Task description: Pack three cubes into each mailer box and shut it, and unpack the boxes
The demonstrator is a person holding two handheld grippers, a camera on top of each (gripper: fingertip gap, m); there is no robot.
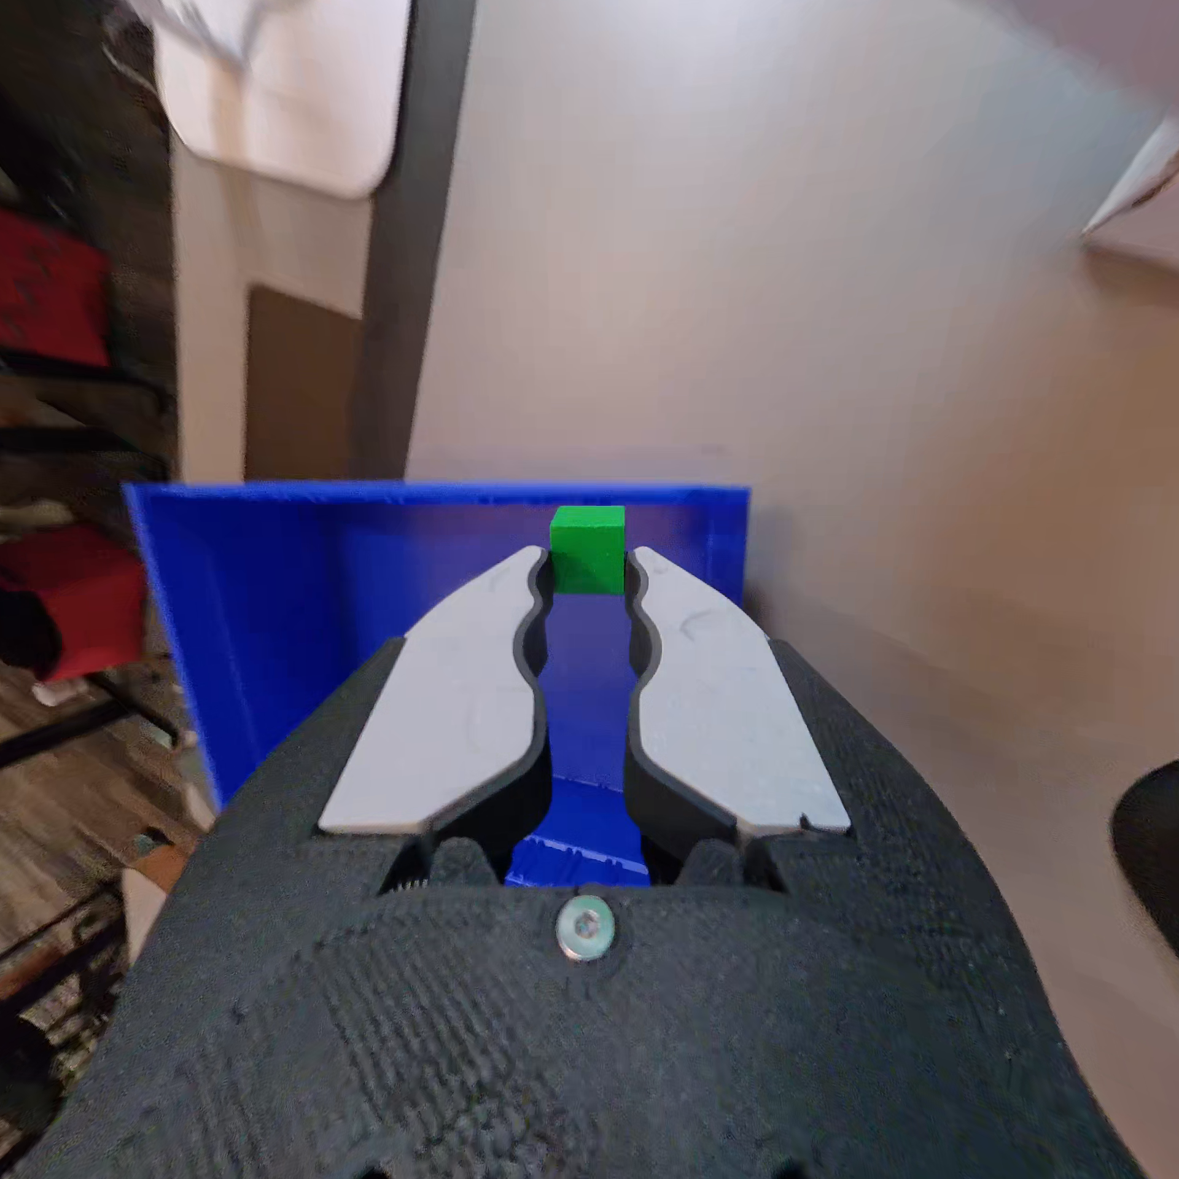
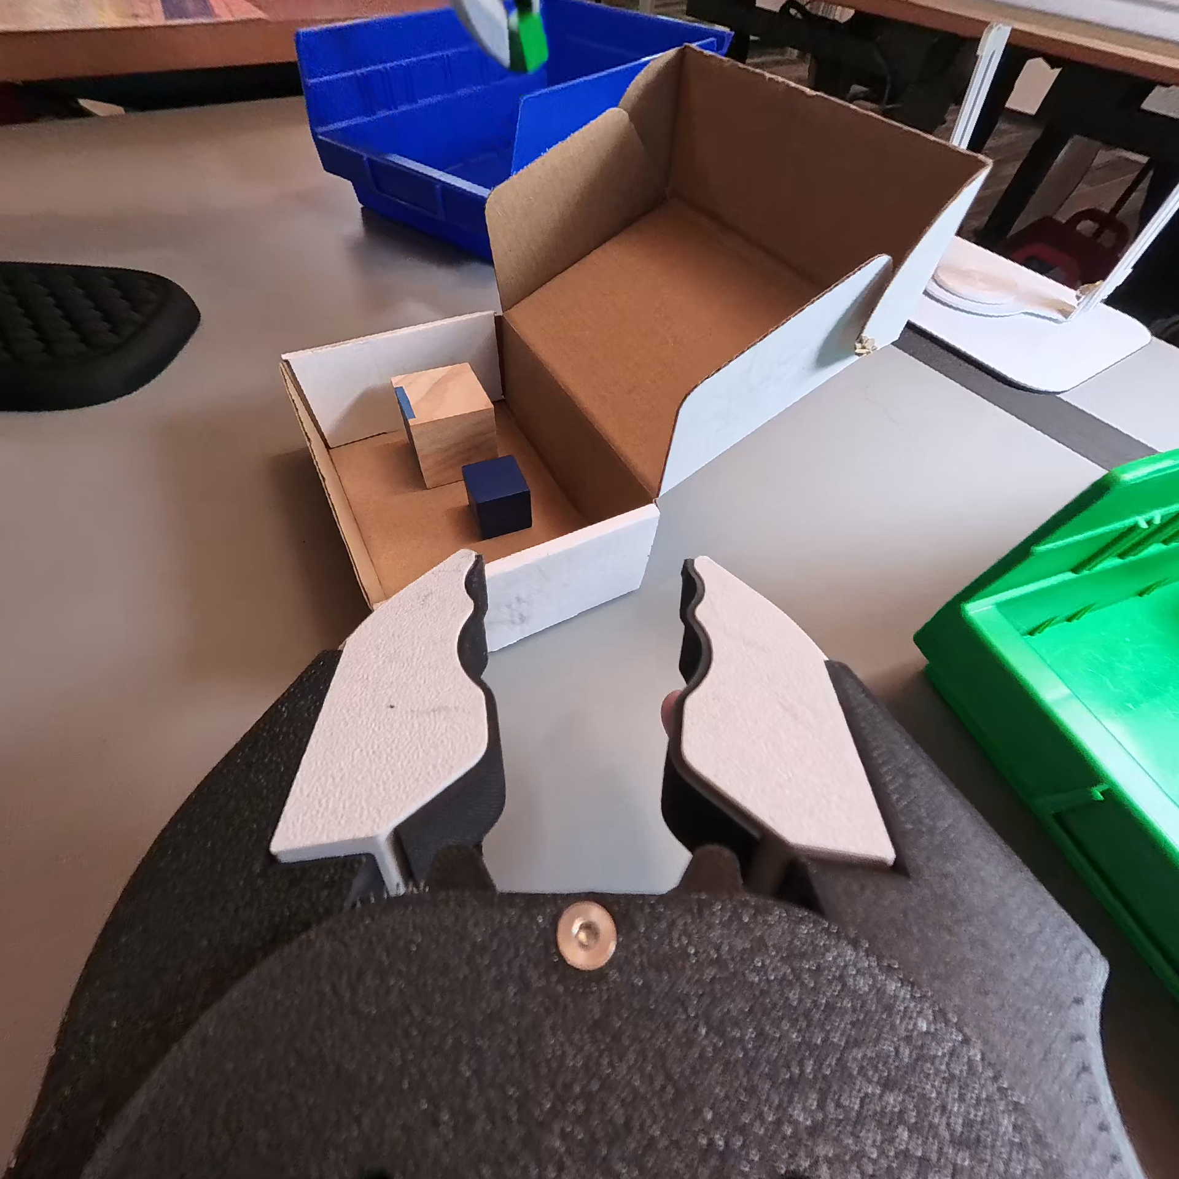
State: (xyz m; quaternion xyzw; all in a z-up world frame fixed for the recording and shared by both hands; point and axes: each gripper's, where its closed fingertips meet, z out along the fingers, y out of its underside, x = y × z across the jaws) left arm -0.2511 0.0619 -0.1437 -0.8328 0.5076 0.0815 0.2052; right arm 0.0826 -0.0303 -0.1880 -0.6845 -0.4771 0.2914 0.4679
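Right now the left tongs pinch a small green plastic cube at their tips, above the open blue plastic bin. From the right wrist view the same cube shows at about twelve o'clock, high over that bin, well apart from the white cardboard mailer box. The box stands with its lid raised, and in its tray lie a pale wooden cube and, just beside it toward five o'clock, a small dark blue cube. The right tongs are spread and hold nothing, hovering over the grey bench near the box's front wall.

By my reading, the green cube is the third for this box. It should be carried over the tray's bare brown floor, at about eight o'clock from the wooden cube, lowered until it nearly rests, then released. Keeping clear of the raised lid and side flaps matters; the idle right tongs could steady the front wall if the light box slides.
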